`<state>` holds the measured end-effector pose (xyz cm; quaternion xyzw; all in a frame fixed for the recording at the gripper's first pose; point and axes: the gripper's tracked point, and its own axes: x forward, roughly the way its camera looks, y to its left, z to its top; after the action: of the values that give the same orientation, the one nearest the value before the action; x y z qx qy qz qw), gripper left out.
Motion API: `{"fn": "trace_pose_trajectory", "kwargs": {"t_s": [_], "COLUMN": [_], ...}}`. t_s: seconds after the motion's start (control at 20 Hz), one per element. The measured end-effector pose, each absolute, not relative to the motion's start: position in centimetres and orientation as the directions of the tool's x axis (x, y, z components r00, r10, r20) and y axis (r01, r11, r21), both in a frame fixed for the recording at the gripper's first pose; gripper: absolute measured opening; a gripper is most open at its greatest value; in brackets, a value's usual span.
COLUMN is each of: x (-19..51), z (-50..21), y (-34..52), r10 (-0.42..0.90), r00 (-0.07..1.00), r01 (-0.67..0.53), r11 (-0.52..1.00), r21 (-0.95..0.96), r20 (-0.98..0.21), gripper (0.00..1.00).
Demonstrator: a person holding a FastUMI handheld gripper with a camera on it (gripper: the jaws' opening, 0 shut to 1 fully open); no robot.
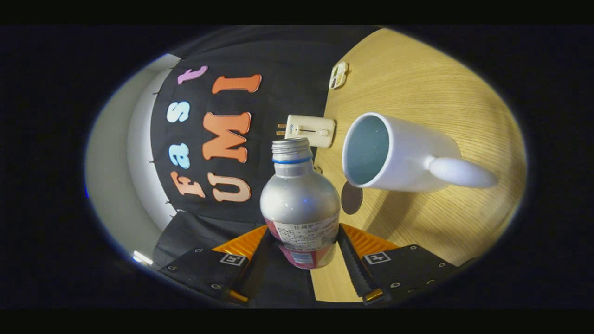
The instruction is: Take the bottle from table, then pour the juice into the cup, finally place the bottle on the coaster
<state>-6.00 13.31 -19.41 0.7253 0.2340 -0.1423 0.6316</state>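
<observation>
Wood table [417, 83] tilts in view. Bottle [300, 195] clamped low between gripper [304, 253] fingers, mouth open, beside cup [394, 155]. Coaster [351, 198] just behind bottle. Bare metal looks slick, light, dentable; labelled lower body suits grip.
</observation>
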Motion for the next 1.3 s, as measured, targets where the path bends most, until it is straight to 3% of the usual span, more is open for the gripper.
{"fn": "trace_pose_trajectory", "kwargs": {"t_s": [0.85,1.3], "x": [-5.6,-5.4], "z": [-18.0,-17.4], "y": [13.2,13.5], "r10": [0.226,0.247], "r00": [0.877,0.889], "r01": [0.481,0.458], "r11": [-0.412,-0.504], "r21": [0.774,0.732], "r20": [-0.424,-0.386], "gripper": [0.77,0.77]}}
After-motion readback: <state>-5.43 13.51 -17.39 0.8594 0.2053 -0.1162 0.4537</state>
